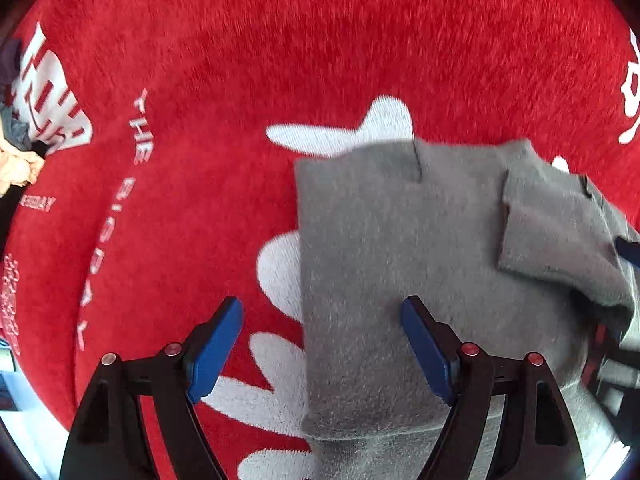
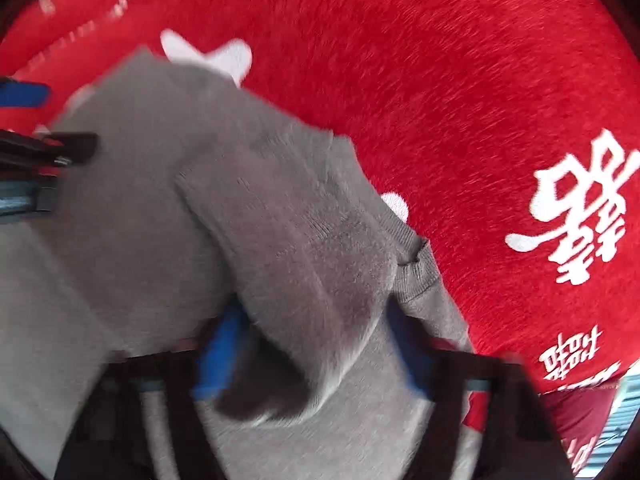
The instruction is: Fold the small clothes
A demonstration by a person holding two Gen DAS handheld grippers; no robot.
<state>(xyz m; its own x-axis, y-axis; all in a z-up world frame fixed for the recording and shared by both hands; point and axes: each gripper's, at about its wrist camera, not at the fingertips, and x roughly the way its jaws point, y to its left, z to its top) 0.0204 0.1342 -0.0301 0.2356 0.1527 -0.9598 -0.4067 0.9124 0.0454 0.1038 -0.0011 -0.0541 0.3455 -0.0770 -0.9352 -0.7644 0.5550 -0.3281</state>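
The gray sweater lies on the red blanket, mostly under my right side. My left gripper is wide open over its left edge, holding nothing. My right gripper has a sleeve between its fingers, too blurry to tell if it pinches.

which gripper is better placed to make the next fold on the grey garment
Probably right. The right gripper already has a raised flap of the grey garment between its fingers, though blur hides whether it is pinched. The left gripper stands open, straddling the garment's left edge over the red blanket.
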